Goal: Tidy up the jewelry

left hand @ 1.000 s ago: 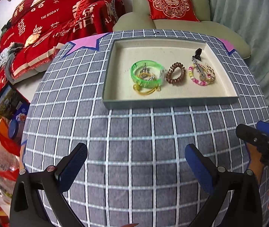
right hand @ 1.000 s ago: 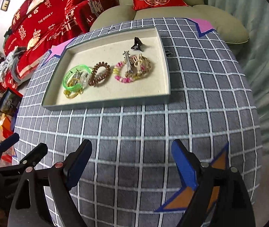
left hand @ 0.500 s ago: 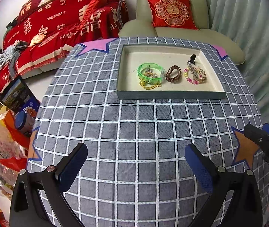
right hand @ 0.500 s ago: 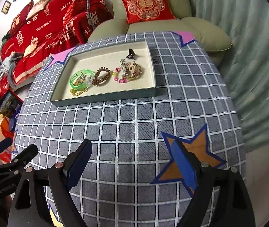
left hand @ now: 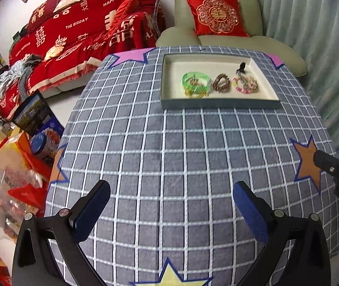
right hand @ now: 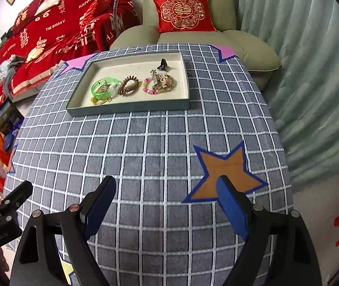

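A shallow grey tray (left hand: 217, 103) (right hand: 126, 109) with a cream lining sits at the far side of the checked table. Inside lie a green bangle (left hand: 196, 81) (right hand: 104, 86) over gold pieces, a brown coil hair tie (left hand: 221, 83) (right hand: 128, 85), a pink bead bracelet (left hand: 245, 85) (right hand: 157, 84) with a metal clip on it, and a small dark clip (left hand: 241, 66) (right hand: 163, 63). My left gripper (left hand: 171, 199) and right gripper (right hand: 167, 191) both hang open and empty above the near part of the table, well short of the tray.
The grey checked tablecloth (left hand: 169, 147) carries star stickers: orange (right hand: 225, 170), yellow (left hand: 169, 277), pink (left hand: 131, 56). A beige armchair (right hand: 193, 23) with a red cushion and a red-covered sofa (left hand: 74, 38) stand behind. Boxes and bags (left hand: 14, 157) crowd the floor at left.
Both grippers have pulled back and risen away from the tray, which now looks smaller and farther off. More of the near table with its star stickers shows. Jaws unchanged.
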The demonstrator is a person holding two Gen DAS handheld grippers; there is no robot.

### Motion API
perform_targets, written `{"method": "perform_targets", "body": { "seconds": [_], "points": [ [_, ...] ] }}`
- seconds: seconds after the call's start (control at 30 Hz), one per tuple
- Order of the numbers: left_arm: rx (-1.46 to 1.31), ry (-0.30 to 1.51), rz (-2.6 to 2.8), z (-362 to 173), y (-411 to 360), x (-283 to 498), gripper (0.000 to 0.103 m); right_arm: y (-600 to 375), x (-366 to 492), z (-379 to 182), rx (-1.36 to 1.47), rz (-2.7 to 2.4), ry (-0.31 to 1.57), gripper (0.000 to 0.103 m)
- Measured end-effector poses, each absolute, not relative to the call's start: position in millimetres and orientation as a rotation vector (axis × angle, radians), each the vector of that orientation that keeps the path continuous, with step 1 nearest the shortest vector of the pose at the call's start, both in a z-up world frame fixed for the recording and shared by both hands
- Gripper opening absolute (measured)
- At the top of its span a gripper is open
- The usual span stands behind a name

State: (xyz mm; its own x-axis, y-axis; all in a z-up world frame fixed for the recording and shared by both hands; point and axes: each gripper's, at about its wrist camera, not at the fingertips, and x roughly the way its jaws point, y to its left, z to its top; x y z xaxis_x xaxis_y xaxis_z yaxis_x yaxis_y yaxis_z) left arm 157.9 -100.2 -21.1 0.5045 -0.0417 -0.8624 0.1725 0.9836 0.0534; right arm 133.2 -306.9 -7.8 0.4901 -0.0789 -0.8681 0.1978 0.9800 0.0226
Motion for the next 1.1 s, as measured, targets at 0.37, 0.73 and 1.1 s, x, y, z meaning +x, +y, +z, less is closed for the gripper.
{"method": "perform_targets", "body": {
  "seconds": [0.37,0.73,1.1],
  "points": [
    [0.132,1.026,-0.146,-11,-94,141,0.103,-297,114,13,0.114,-0.155,1.011,0.088],
    [0.113,1.017,-0.146,-4,-91,140,0.103,-301,112,20,0.136,-0.181,0.999,0.088],
    [0.107,1.018,-0.145,-3,-90,140,0.103,-301,113,19,0.14,-0.182,1.003,0.088]
  ]
}}
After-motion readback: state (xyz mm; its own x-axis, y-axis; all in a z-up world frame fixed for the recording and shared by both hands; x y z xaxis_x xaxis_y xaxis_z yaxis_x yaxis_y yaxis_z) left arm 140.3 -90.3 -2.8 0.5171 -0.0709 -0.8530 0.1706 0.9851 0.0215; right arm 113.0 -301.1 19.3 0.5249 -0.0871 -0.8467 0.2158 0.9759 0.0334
